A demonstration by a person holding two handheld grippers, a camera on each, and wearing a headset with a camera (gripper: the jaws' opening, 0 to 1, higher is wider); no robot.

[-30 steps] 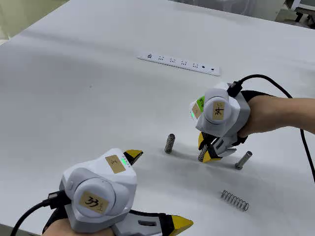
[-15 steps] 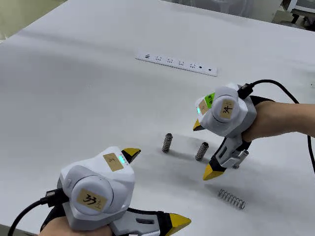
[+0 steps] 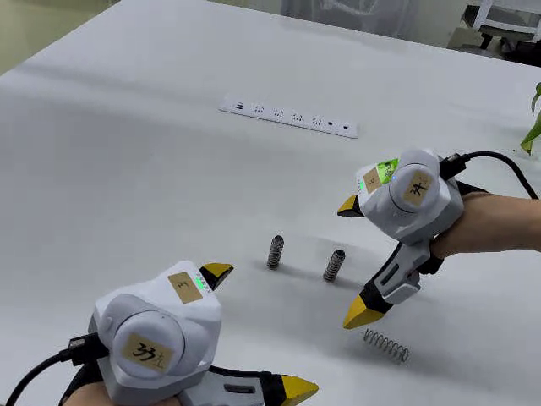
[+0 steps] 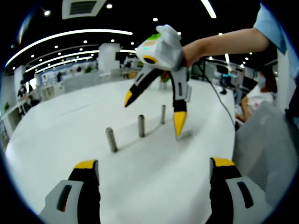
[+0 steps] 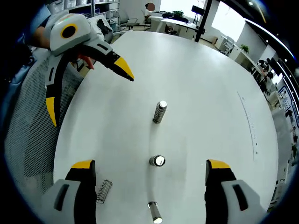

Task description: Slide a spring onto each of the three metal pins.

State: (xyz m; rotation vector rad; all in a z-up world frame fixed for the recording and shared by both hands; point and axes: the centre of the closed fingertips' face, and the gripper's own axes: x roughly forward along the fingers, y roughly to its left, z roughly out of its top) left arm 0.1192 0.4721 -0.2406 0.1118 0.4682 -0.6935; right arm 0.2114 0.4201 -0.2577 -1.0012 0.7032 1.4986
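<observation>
Head view, sweeping left to right. My left hand-held gripper [image 3: 258,330] hangs released at the near-left, jaws wide, nothing in them. Next, the left pin [image 3: 275,251] stands upright with its spring seated.

Just right of it is the middle pin [image 3: 334,265], and that's the news. A second ago my right hand-held gripper [image 3: 353,262] was pinched down on that one. Now it has let go and lifted off to the right, jaws spread, leaving the spring standing on the pin. I call it two done, one to go.

Right gripper view gives me the third pin [image 5: 154,214], bare and upright, closest to that camera and in line with the other two. The loose spring [image 3: 386,345] lies flat on the counter [image 3: 127,169] at the near-right, just beside the lower yellow tip. That's my guess for the next pick.

The counter is plain matte white, with a white power strip [image 3: 287,117] lying at the far side. Around it is an open office with ceiling light strips, desks and chairs, and a green leaf [image 3: 532,127] at the right edge.
</observation>
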